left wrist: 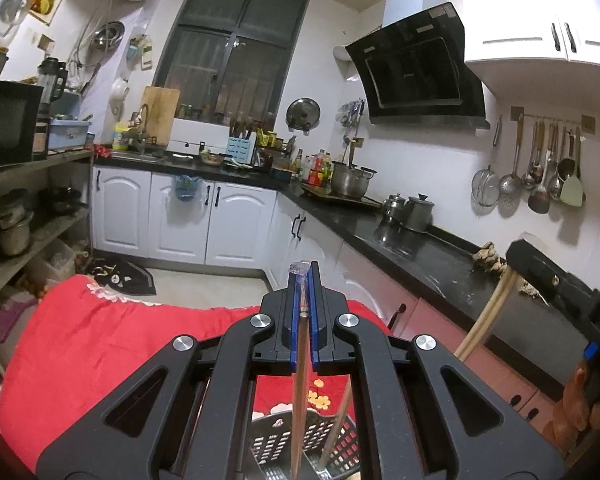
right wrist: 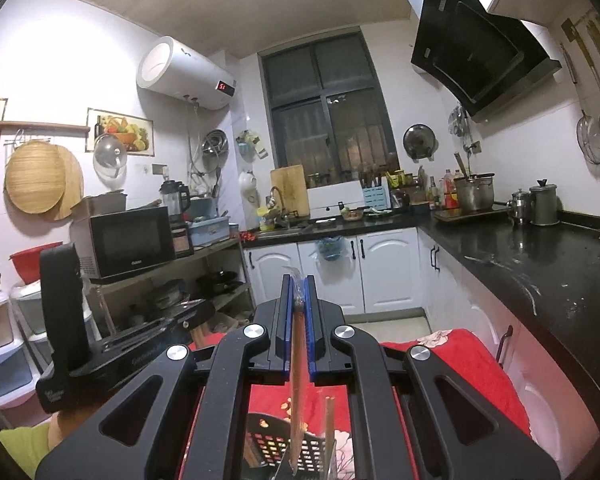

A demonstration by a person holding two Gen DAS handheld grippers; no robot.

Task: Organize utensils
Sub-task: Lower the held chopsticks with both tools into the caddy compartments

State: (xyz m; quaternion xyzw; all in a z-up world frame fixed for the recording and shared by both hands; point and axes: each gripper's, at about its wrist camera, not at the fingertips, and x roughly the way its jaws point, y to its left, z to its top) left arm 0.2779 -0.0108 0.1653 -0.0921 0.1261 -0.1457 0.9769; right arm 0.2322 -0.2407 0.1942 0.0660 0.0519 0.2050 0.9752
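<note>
Both grippers are clamped on wooden utensils: left gripper holds a wooden stick, right gripper another handle. Each hangs near-vertical, top pinched, lower end over the black slotted basket on the red cloth. Recommendation: lower straight, release only once seated.

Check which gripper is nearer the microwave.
Left. The left gripper is on the microwave side, above the red cloth; the right gripper is farther over, by the black counter.
</note>
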